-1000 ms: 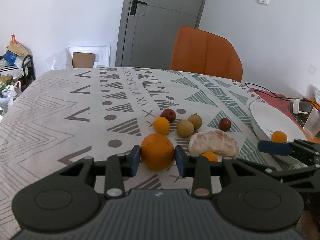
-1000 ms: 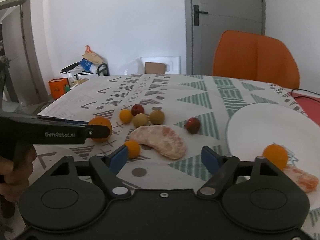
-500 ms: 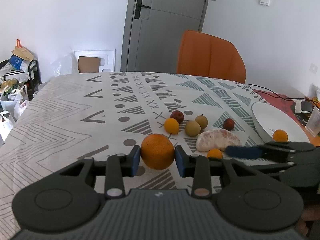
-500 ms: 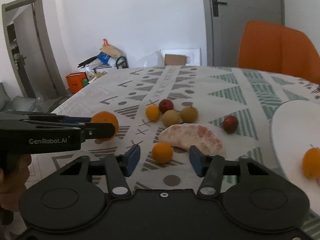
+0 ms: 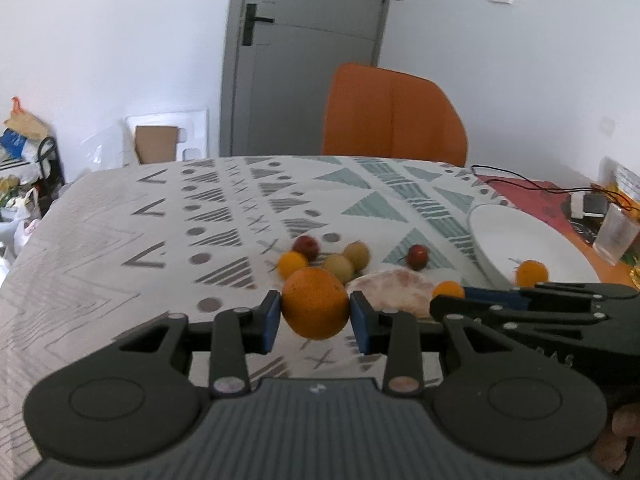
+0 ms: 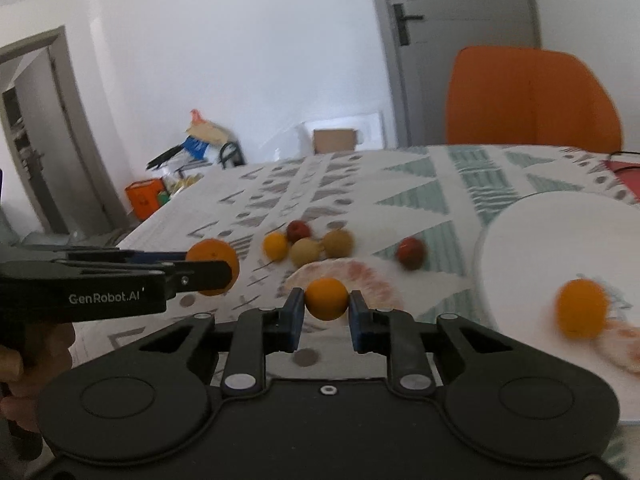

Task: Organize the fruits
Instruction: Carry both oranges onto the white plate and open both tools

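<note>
My left gripper [image 5: 316, 316] is shut on a large orange [image 5: 315, 308] and holds it above the table; it also shows in the right wrist view [image 6: 213, 266]. My right gripper [image 6: 326, 314] is shut on a small orange [image 6: 327, 298], just in front of a peeled pomelo piece [image 6: 360, 280]. On the cloth lie another small orange [image 6: 275, 246], two red fruits [image 6: 298, 231] [image 6: 411, 252] and two brown fruits [image 6: 305, 252] [image 6: 338, 243]. A white plate [image 6: 532, 236] at the right holds an orange [image 6: 582, 309] and peeled segments [image 6: 622, 344].
The table has a patterned cloth [image 5: 120, 240]. An orange chair [image 5: 394, 116] stands behind it, before a grey door [image 5: 304, 56]. A cable, a small device [image 5: 596, 205] and a clear cup [image 5: 615, 234] sit at the far right. Clutter stands on the floor at the left [image 5: 24, 152].
My right gripper has closed on the small orange, from wide open a second ago. My left gripper has lifted the large orange off the cloth and shifted toward the fruit cluster.
</note>
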`<state>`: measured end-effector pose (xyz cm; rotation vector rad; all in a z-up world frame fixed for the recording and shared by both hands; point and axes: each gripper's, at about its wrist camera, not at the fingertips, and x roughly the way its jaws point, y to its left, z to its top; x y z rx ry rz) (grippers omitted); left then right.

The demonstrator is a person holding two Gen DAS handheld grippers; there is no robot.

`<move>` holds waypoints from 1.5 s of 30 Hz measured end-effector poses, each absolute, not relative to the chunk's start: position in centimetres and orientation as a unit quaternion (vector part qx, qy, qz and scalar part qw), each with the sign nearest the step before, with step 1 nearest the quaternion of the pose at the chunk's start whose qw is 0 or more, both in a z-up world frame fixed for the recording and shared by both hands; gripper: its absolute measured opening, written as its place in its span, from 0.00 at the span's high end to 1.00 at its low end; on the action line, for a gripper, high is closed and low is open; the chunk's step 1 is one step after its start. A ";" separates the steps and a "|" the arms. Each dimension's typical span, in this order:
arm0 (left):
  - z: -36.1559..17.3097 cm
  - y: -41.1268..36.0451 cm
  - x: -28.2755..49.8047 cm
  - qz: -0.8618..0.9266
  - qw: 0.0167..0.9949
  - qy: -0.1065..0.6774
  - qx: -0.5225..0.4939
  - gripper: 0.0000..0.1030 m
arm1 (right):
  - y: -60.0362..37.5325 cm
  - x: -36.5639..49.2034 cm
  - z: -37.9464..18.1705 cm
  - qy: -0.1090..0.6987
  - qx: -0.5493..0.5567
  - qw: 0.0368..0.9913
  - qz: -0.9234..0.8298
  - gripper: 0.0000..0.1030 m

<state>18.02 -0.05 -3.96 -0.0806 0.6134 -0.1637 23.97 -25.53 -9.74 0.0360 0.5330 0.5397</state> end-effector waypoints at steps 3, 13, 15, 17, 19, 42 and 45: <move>-3.6 -1.2 18.2 -0.092 0.950 0.298 -0.033 0.65 | -27.2 23.8 -9.3 0.251 0.028 0.936 0.246 0.79; -2.9 -4.9 18.7 -0.126 0.949 0.290 -0.013 0.65 | -31.6 23.2 -9.0 0.235 0.049 0.950 0.201 0.79; -2.9 -5.7 18.8 -0.133 0.948 0.288 -0.009 0.65 | -32.2 23.1 -9.0 0.232 0.052 0.952 0.194 0.79; -2.7 -6.4 19.0 -0.140 0.948 0.287 -0.006 0.65 | -32.9 23.0 -9.0 0.229 0.055 0.954 0.187 0.79; -2.6 -7.2 19.2 -0.147 0.947 0.286 -0.002 0.65 | -33.6 22.9 -8.9 0.227 0.057 0.956 0.179 0.79; -2.7 -13.4 21.8 -0.204 0.937 0.283 0.026 0.65 | -39.7 23.2 -10.0 0.229 0.078 0.965 0.100 0.78; -2.8 -14.1 22.0 -0.211 0.935 0.283 0.028 0.65 | -40.1 23.2 -10.1 0.232 0.080 0.965 0.089 0.75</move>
